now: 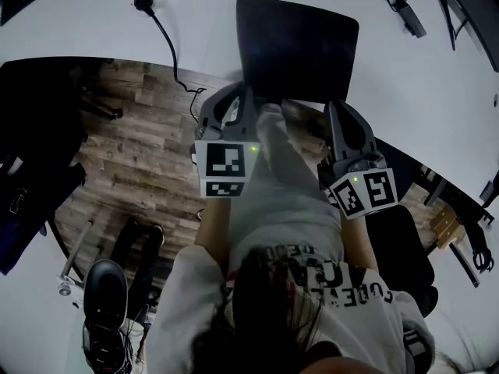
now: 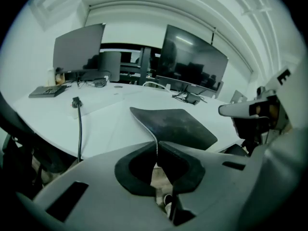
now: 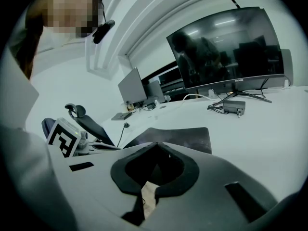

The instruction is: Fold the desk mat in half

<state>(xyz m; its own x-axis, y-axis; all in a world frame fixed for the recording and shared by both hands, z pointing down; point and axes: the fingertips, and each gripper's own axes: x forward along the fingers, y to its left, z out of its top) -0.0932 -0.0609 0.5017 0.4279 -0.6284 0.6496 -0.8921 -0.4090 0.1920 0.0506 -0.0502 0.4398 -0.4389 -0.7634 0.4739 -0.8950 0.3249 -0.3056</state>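
A dark desk mat [image 1: 296, 45] lies on the white desk [image 1: 413, 92]. My left gripper [image 1: 246, 98] is shut on the mat's near left corner. In the left gripper view that thin edge [image 2: 155, 141] runs up from between the closed jaws of my left gripper [image 2: 156, 147], raised off the desk and curved. The rest of the mat [image 2: 180, 126] stays flat. My right gripper [image 1: 337, 109] sits at the near right corner. Seen from the right gripper view, the jaws of my right gripper [image 3: 155, 144] meet on the mat's edge [image 3: 183, 136].
A black power cable [image 1: 165, 37] crosses the desk left of the mat and drops over the edge. Monitors [image 2: 192, 64] and a keyboard [image 2: 47, 91] stand at the back. A power adapter [image 3: 234, 106] lies to the right. Below are wooden floor and a chair [image 1: 105, 294].
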